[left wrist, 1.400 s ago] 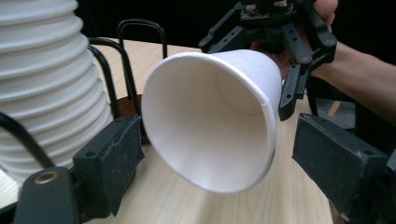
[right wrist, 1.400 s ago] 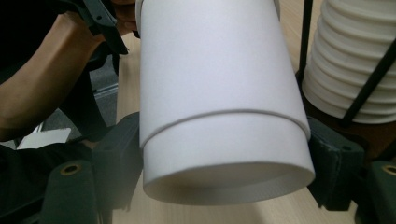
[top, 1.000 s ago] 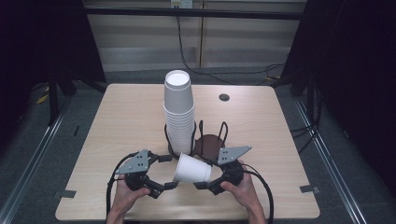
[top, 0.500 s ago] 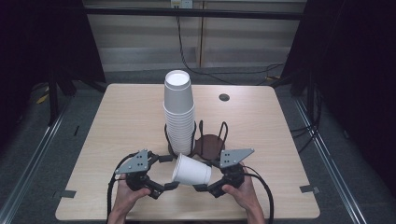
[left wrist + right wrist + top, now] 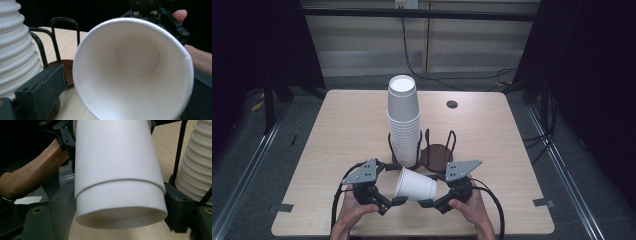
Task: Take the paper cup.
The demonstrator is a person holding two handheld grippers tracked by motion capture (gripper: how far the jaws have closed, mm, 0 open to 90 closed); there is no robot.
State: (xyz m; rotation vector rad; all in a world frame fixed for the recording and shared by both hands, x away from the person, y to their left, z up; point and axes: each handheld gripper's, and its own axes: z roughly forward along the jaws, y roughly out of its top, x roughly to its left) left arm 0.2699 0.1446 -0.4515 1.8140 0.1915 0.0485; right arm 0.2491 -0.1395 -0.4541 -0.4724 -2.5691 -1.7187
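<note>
A: Single paper cup (image 5: 414,184) lying on its side, lifted above the near edge of the desk (image 5: 337,130), between both tools. Base end clamped by the right hand-held gripper (image 5: 428,202); mouth turned toward the left hand-held gripper (image 5: 393,201).

B: Left one released, then?

A: Jaws just swung wide apart. Rim sits between them, seemingly untouched by the pads. In the right gripper view, what looks like a second cup nested inside, with a stepped edge across the wall (image 5: 120,182).

B: Risks from here?

A: Only one grip left, on thin tapered paper. Too hard a squeeze would likely crush the base; too light, and the cup could tip mouth-down and slide out onto the desk.

B: And the nested pair?

A: Could part unevenly, outer cup dropping while the inner stays pinched. Hard to judge how tightly stuck.

B: Anything close by?

A: Tall cup stack (image 5: 403,122) in the wire holder (image 5: 437,147) just behind. A careless swing could knock the stack over.
</note>
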